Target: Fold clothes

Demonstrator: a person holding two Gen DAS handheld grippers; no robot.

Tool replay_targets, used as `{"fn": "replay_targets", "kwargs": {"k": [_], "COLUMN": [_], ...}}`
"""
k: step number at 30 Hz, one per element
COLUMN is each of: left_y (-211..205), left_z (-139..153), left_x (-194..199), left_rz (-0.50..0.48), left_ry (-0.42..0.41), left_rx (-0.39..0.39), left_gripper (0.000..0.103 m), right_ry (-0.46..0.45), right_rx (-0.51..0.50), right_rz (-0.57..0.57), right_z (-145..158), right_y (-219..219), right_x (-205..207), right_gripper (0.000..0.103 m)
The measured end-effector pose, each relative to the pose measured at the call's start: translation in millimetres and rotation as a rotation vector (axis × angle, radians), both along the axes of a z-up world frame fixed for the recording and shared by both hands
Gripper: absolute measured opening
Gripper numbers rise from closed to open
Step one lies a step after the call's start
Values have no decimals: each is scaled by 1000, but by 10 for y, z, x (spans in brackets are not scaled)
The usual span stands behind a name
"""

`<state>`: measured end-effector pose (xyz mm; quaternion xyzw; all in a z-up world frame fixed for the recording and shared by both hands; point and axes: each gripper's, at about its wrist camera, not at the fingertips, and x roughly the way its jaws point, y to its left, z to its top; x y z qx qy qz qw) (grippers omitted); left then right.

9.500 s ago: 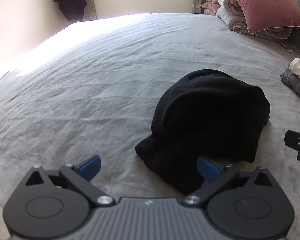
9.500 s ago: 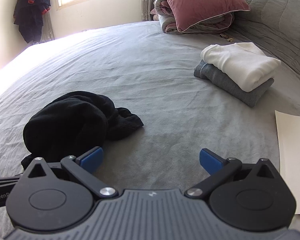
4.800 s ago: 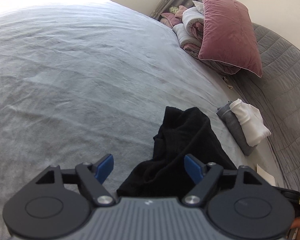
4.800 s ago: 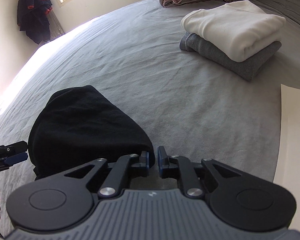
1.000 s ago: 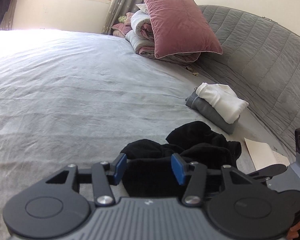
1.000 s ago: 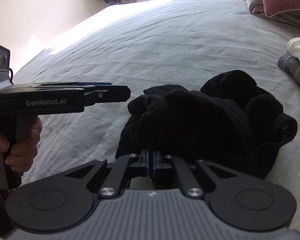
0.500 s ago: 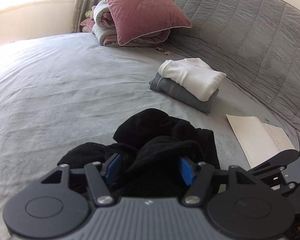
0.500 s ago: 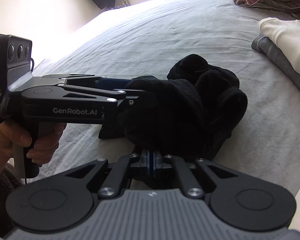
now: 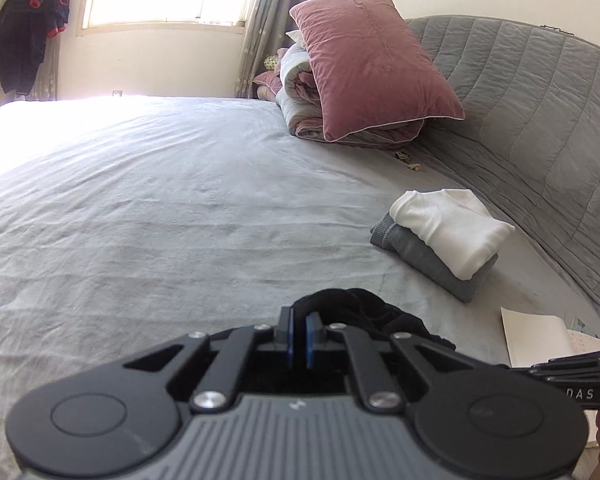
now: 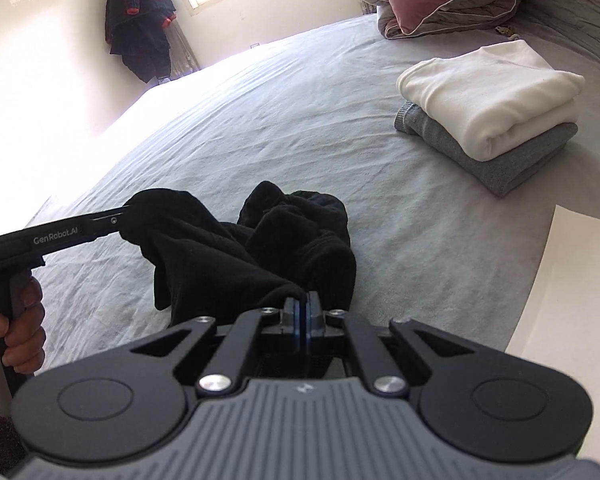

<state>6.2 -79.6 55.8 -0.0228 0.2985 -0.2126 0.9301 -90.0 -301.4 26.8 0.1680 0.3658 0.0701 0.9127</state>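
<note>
Both tools clamped on black garment (image 10: 260, 248): left tool (image 9: 298, 338) pinches one edge, right tool (image 10: 302, 322) another; cloth bunched between them, sagging onto bed (image 10: 300, 120).

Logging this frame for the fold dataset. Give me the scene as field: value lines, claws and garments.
surface: grey bed sheet
target garment: black garment, bunched, unfolded
left claw: left claw shut on an edge of the black garment
right claw: right claw shut on another edge of it
garment state: partly lifted between the two claws, the rest hanging toward the sheet
finished stack: white folded garment on top of grey folded garment, to the right by the headboard
other items: pink pillow on rolled bedding, paper sheet at the right edge
</note>
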Motion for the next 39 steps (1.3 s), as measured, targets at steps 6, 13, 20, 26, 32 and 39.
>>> {"fn": "replay_targets", "kwargs": {"k": [6,13,20,26,32,39], "left_y": [334,659,791,780,647,445], "left_z": [399,481,385,146,-105,-404], "left_x": [-90,-328,-731,-1163,-1491,-1483], "left_rz": [138,159,90,-39,-156,-280], "left_ry": [-80,-42,32,140,232,326], "left_rx": [59,115,144,163,165,275], "left_gripper": [1,1,1,1,1,9], "right_ry": [-46,-99,-91,-99,-123,-46], "right_rx": [61,70,71,75,79,-23], "right_rz": [-13,-12,-85,-173,-230,-203], "right_z": [147,304,232,208,245,90], "right_y": [41,157,-52,-307,-404,-407], "right_x": [46,52,18,-68,-113,-148], "right_gripper": [2,2,2,2,2,2]}}
